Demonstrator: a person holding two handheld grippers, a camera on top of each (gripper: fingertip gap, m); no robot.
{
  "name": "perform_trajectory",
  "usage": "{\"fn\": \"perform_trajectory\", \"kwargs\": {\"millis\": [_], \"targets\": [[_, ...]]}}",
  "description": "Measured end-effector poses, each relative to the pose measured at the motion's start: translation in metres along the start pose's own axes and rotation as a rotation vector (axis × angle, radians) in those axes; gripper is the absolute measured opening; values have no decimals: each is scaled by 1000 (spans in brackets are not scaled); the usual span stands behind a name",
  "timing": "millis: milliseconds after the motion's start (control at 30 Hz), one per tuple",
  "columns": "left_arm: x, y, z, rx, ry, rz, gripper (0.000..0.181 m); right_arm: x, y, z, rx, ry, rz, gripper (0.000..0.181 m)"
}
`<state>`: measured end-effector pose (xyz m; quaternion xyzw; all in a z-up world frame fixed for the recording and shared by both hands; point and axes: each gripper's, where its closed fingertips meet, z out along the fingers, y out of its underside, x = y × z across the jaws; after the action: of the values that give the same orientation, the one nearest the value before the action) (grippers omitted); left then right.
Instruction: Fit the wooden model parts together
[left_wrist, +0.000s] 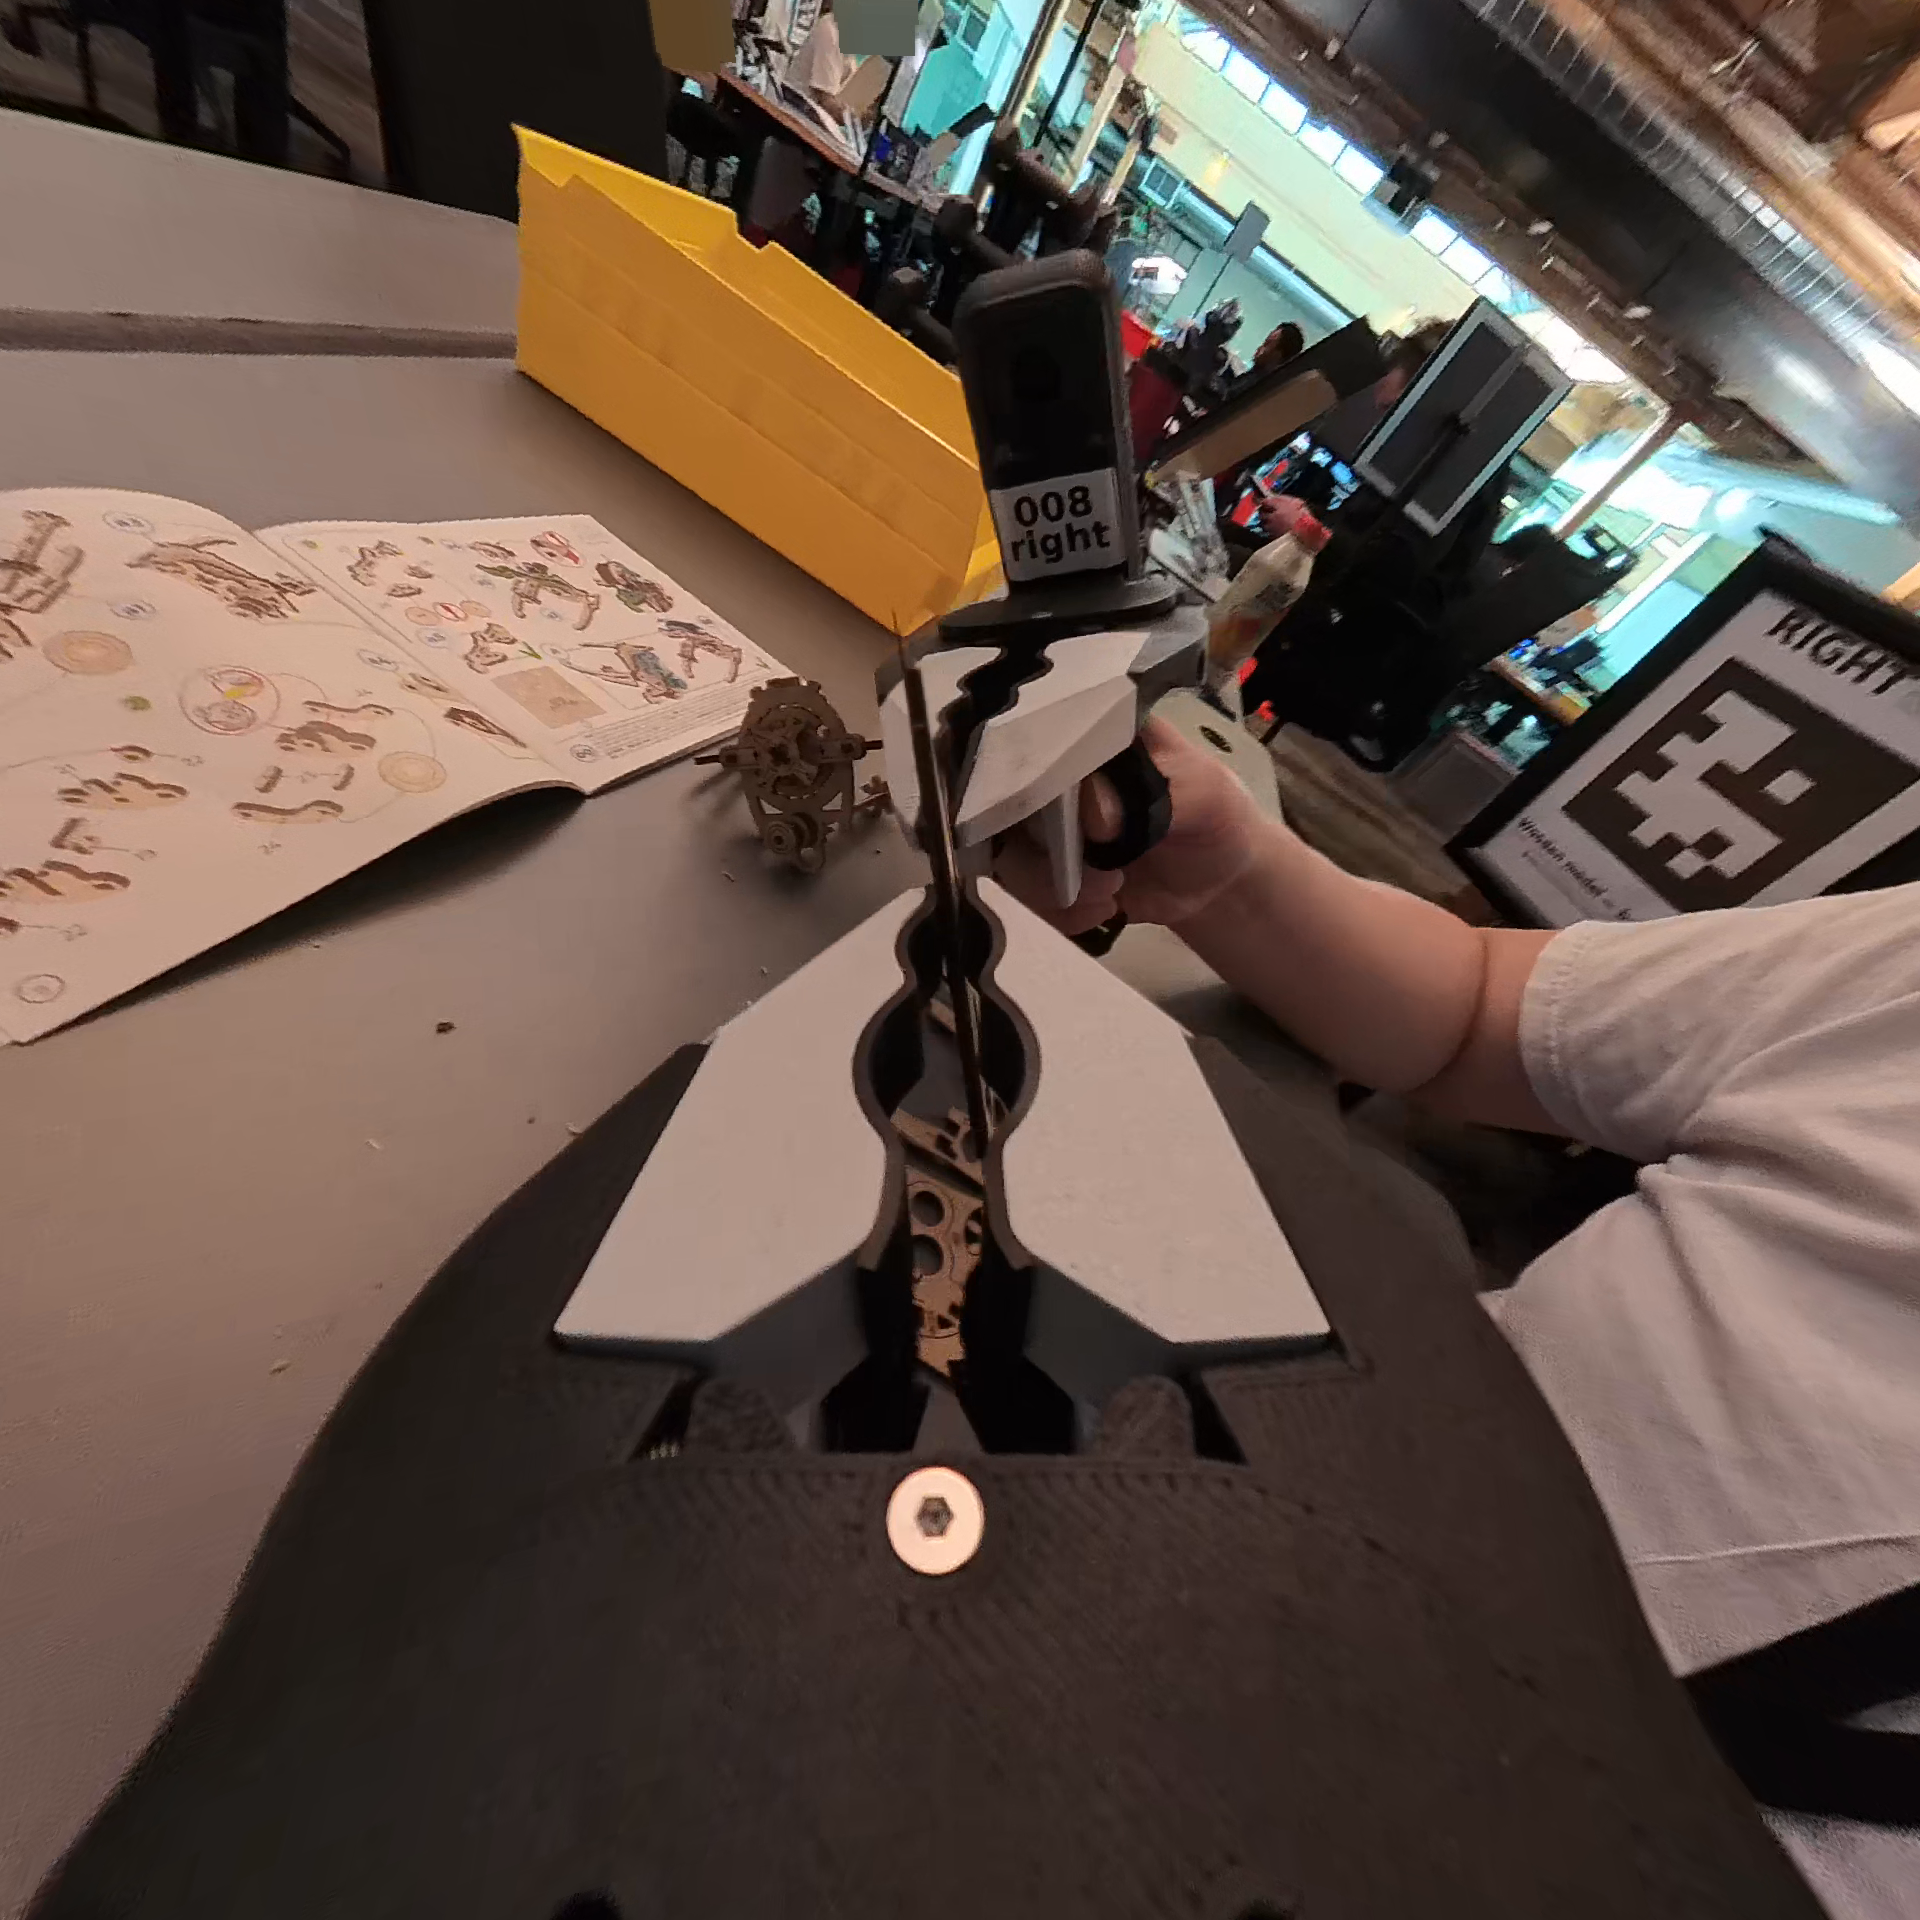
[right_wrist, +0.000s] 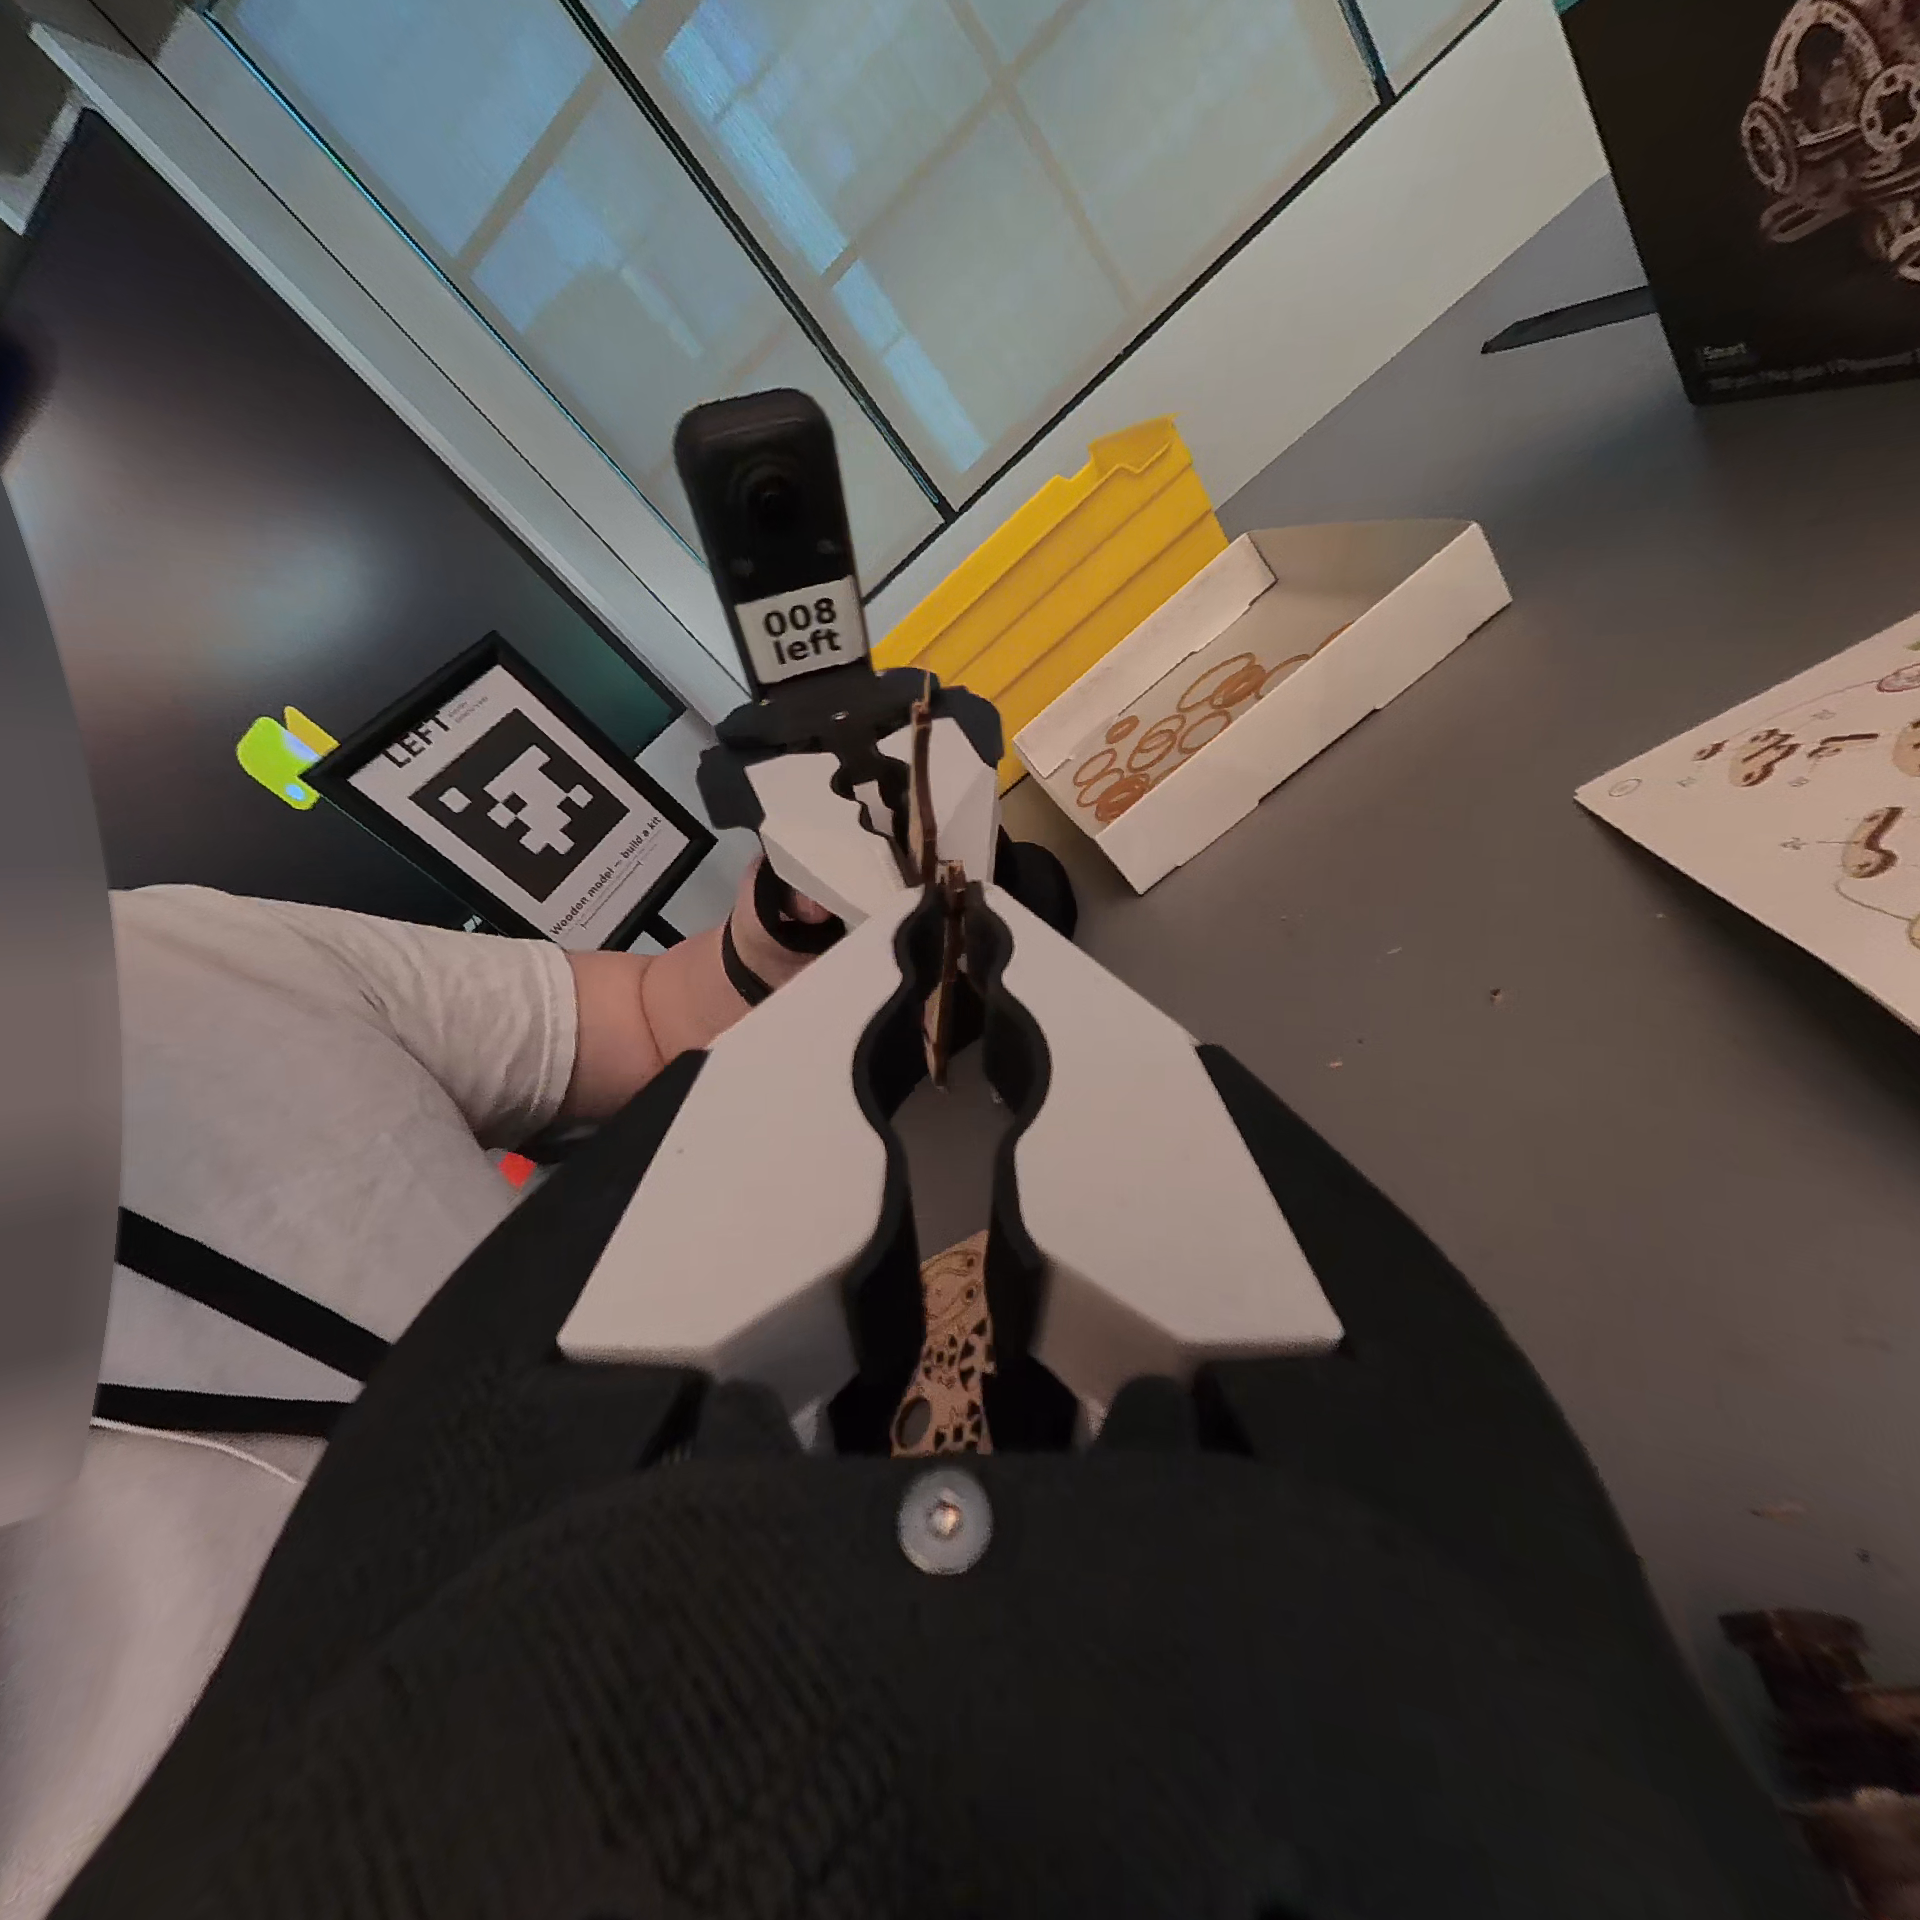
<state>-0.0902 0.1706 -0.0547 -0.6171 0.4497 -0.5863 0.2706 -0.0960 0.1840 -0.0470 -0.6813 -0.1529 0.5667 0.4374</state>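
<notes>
A thin laser-cut wooden sheet (left_wrist: 940, 1247) hangs edge-on above the grey table, pinched between both grippers, which face each other tip to tip. My left gripper (left_wrist: 951, 899) is shut on it, and the sheet's dark edge (left_wrist: 930, 790) runs on up through the right gripper (left_wrist: 940, 842). In the right wrist view my right gripper (right_wrist: 940, 909) is shut on a wooden piece (right_wrist: 940, 1003) that meets the sheet edge (right_wrist: 920, 790) in the left gripper (right_wrist: 914, 878). More of the sheet (right_wrist: 951, 1340) shows below the fingers. A partly built wooden gear model (left_wrist: 795, 764) stands behind.
An open instruction booklet (left_wrist: 312, 707) lies to the left. A yellow bin (left_wrist: 727, 384) stands at the back, beside a white tray (right_wrist: 1299, 774) of wooden rings. A black kit box (right_wrist: 1787, 208) and framed marker signs (left_wrist: 1745, 769) (right_wrist: 520, 800) stand at the edges. Wood crumbs dot the table. Only a small space, under 4 cm, lies between the two pairs of fingers.
</notes>
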Motion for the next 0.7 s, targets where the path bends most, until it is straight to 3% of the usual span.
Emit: {"fn": "perform_trajectory", "kwargs": {"millis": [367,433,533,700], "targets": [[-10,1,3,8,-123,52,0,12,0,0,1,180,-167,4],[-4,-4,1,42,-58,15,0,2,-7,1,52,110,-162,3],[2,-12,-2,93,30,-78,0,-5,-14,-1,112,-35,9,1],[-2,-11,-2,92,-9,-58,0,-1,-13,-1,93,36,-46,1]]}}
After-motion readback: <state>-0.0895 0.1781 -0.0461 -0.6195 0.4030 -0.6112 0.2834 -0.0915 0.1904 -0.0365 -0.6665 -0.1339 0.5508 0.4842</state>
